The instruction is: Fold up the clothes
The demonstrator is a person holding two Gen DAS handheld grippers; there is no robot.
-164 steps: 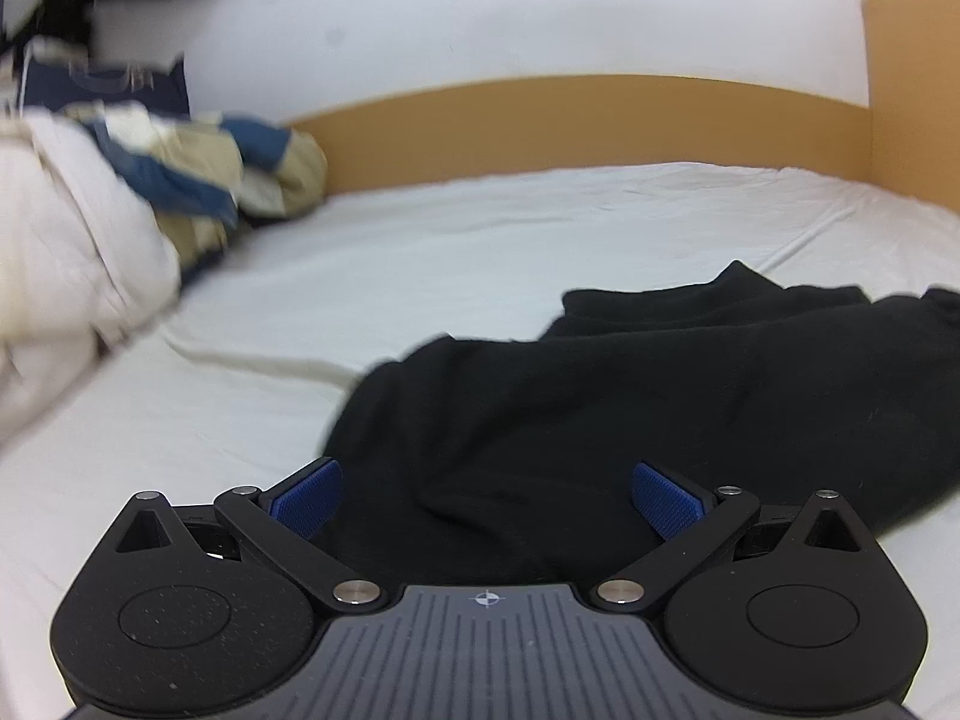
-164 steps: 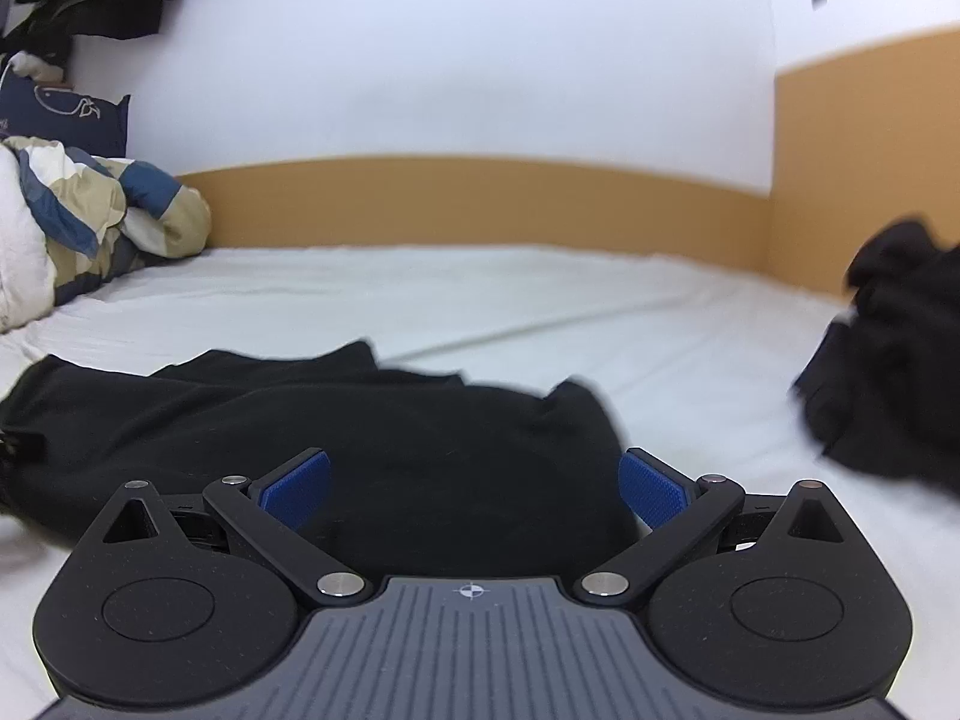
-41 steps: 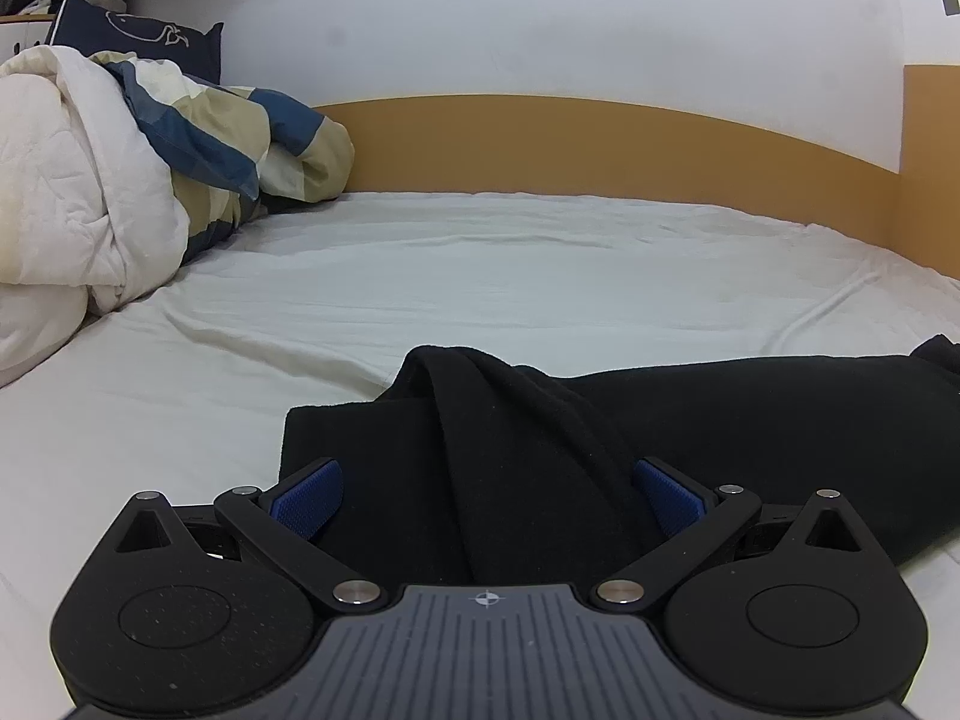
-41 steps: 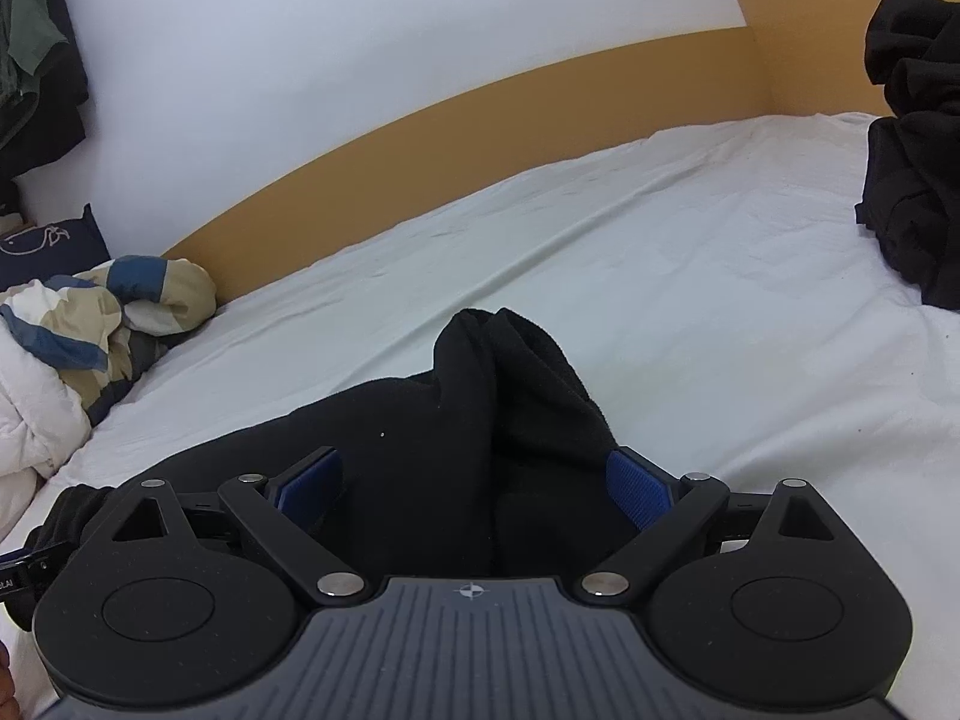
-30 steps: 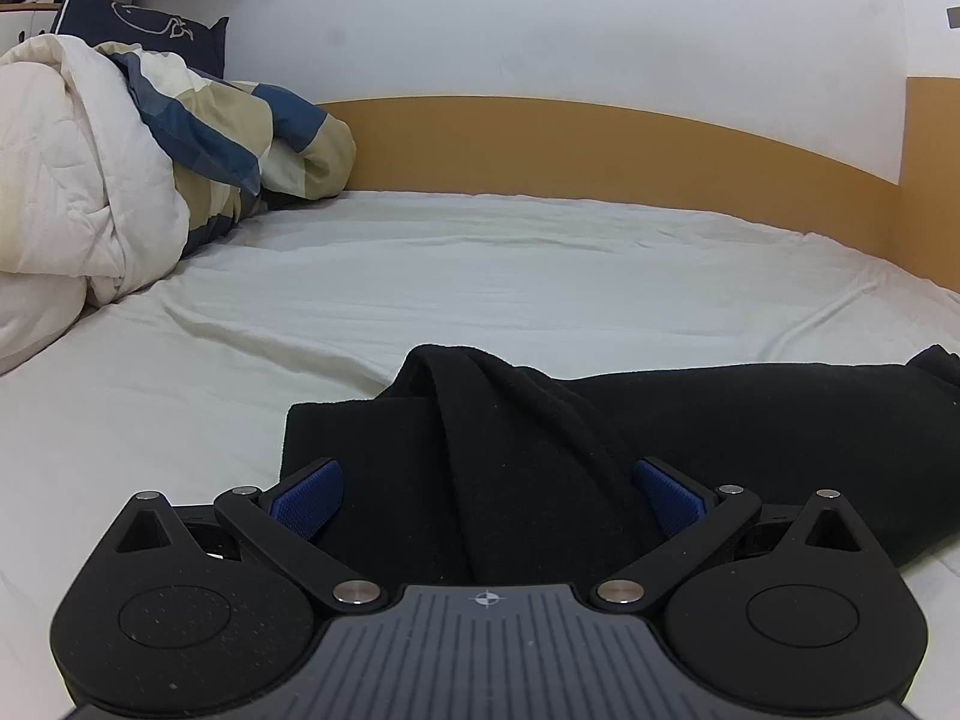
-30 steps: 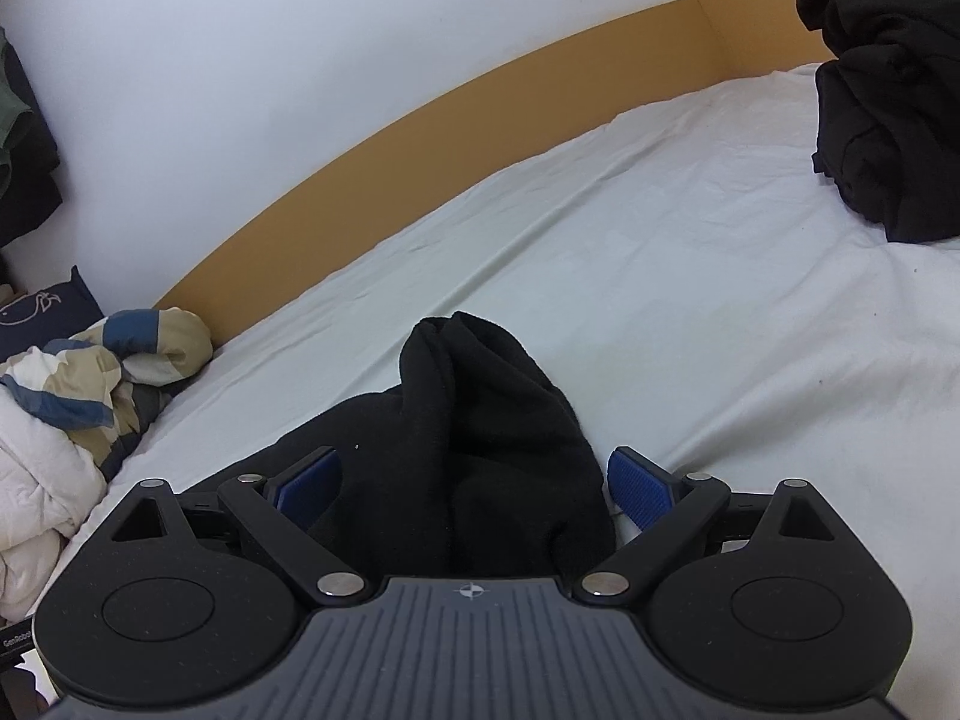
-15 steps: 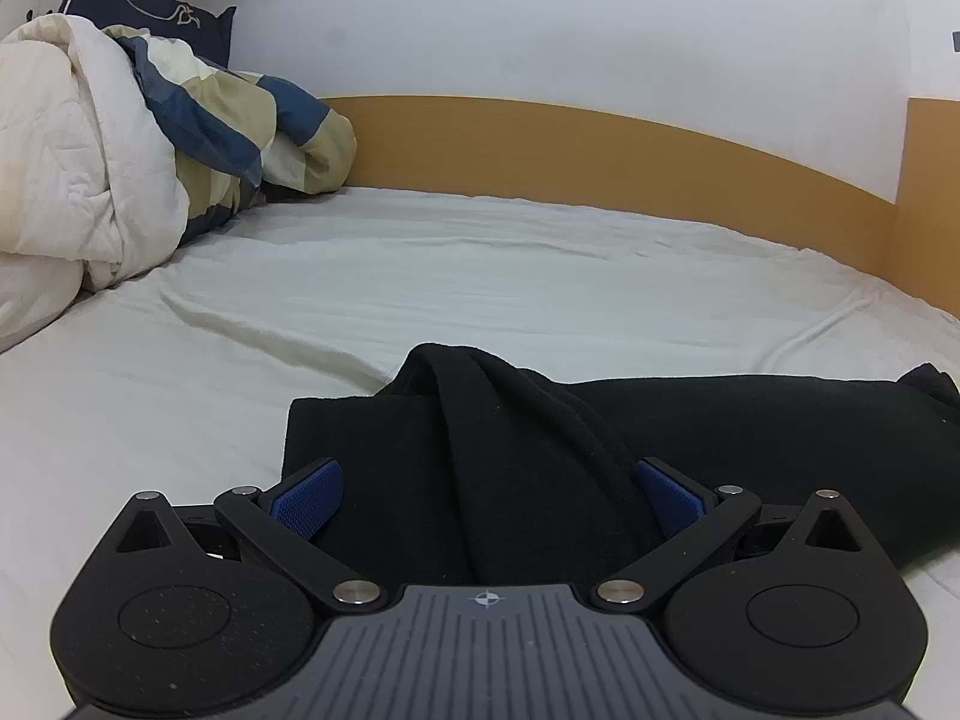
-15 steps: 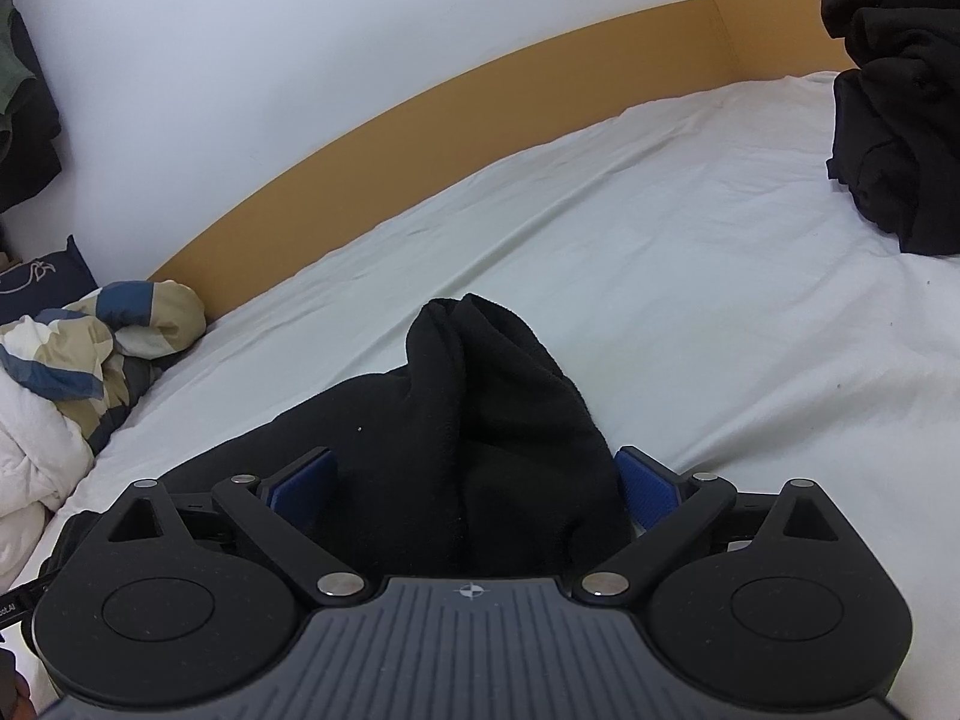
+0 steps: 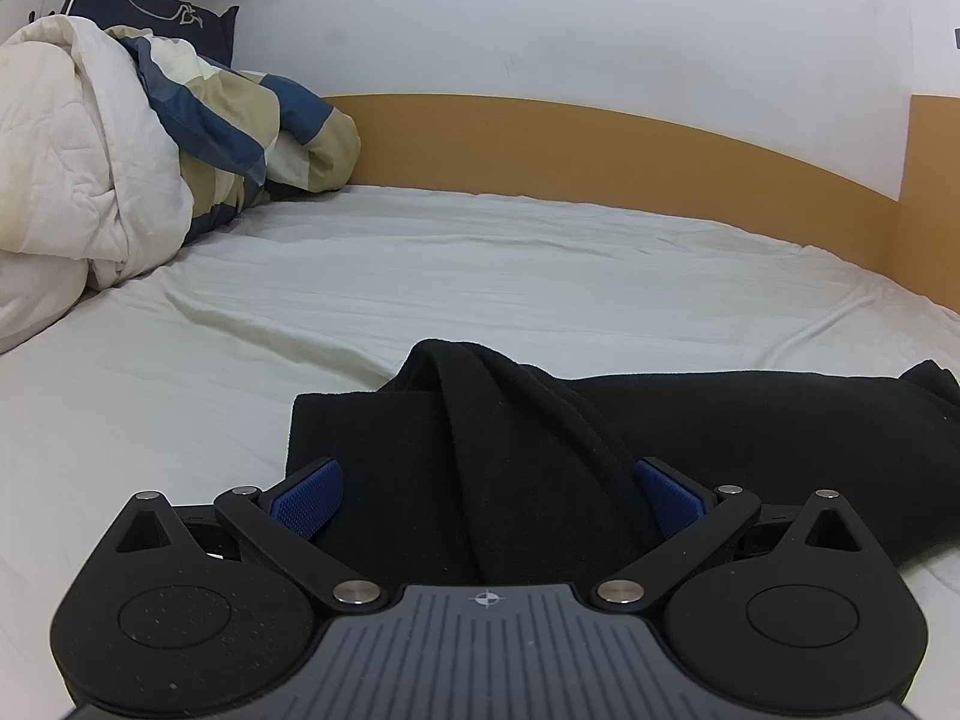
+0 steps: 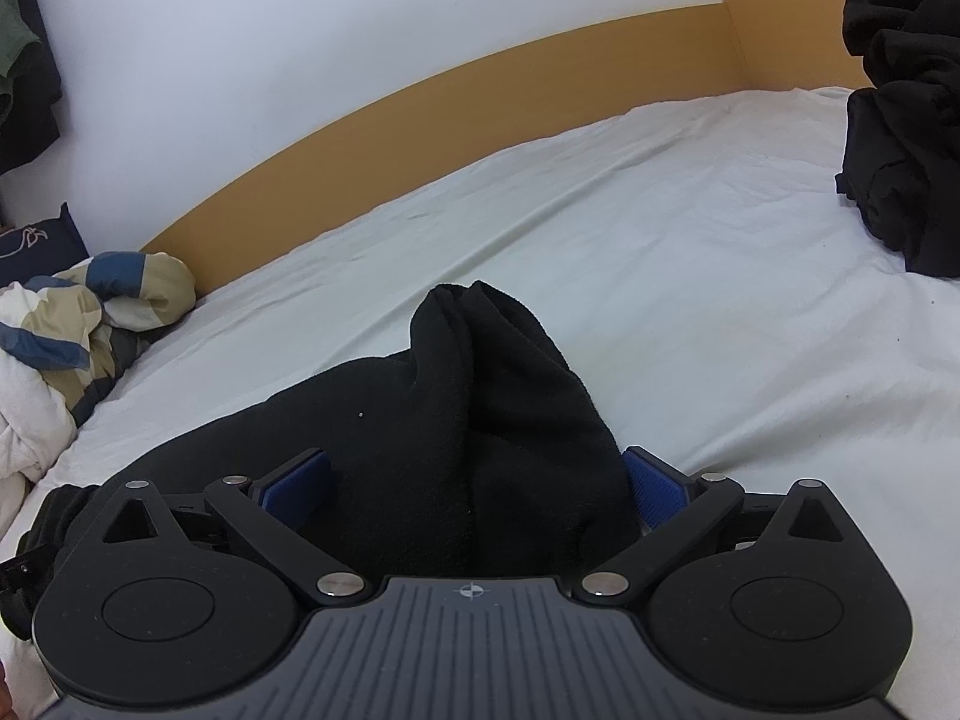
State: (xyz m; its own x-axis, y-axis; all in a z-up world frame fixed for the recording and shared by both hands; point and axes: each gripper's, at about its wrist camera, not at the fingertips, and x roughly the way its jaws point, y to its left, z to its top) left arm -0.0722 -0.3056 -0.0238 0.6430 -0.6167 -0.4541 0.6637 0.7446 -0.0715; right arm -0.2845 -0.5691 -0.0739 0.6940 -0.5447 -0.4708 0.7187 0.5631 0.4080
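Observation:
A black fleece garment (image 9: 690,432) lies across the white bed sheet (image 9: 480,276). A raised fold of it bunches up between the blue pads of my left gripper (image 9: 486,498), whose jaws stand wide apart. In the right wrist view the garment's other end (image 10: 480,408) rises in a hump between the pads of my right gripper (image 10: 474,489), also wide apart. Both grippers sit low over the cloth. Whether the pads press the cloth is hidden by the folds.
A white duvet with blue and beige patches (image 9: 150,150) and a navy pillow (image 9: 162,18) lie at the left. A pile of black clothes (image 10: 906,132) sits at the far right of the bed. A tan headboard (image 9: 600,144) runs along the back wall.
The left gripper has barely moved over the last second. The right gripper has swung slightly, so the black pile sits a little lower at the right. Since 5.5 s ago the garment has been bunched between both jaws.

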